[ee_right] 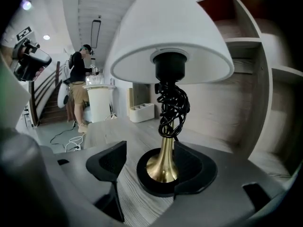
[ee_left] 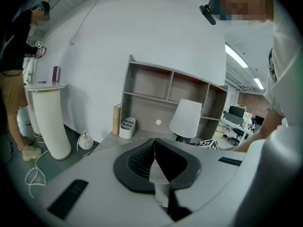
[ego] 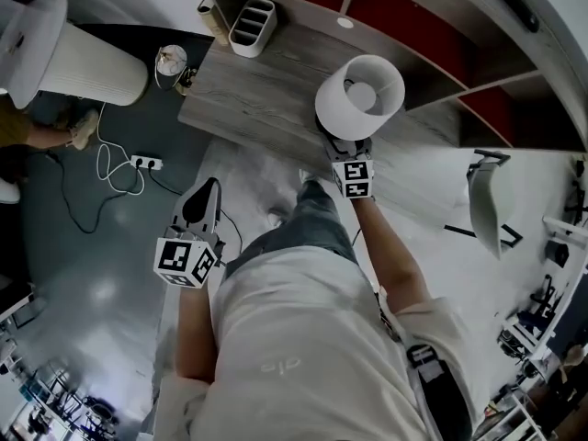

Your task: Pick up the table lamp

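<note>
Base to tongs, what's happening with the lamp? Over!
Left tongs shut, empty. Right tongs open round brass stem of table lamp, no grip yet. Lamp upright on desk. Black cord bunched on stem.

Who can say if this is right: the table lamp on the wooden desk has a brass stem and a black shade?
The shade is white, not black; the right gripper view shows it. The brass stem and wooden desk stand.
</note>
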Demonstrator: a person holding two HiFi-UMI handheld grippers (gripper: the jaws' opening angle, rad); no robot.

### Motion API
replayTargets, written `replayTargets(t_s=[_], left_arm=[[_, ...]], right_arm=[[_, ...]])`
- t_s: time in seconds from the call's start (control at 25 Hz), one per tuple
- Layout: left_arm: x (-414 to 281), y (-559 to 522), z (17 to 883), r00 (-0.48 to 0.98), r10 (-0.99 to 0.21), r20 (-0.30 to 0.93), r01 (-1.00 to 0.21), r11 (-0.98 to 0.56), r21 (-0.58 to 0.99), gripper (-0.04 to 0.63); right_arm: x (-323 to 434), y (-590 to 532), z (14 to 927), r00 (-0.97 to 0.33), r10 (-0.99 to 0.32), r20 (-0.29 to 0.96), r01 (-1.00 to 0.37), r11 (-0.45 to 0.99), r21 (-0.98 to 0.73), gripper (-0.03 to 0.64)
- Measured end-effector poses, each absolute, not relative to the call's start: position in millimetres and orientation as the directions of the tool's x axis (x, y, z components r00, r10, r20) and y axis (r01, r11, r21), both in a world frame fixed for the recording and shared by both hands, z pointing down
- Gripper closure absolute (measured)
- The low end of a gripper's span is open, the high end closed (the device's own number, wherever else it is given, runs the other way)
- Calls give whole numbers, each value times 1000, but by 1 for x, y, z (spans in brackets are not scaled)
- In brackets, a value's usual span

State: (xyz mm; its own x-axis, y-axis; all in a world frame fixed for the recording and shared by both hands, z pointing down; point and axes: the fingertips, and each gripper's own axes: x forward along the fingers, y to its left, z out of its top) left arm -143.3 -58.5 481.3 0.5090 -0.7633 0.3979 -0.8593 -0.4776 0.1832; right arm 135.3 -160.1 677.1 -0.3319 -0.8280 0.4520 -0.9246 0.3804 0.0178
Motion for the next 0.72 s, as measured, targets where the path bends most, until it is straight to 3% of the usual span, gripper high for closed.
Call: replayTargets(t_s=[0.72], left_arm=[[-147,-68,493,456,-781,427,-890,-410,201,578]], right_arm=[[145,-185,686,-267,-842,469,-943,328,51,310]])
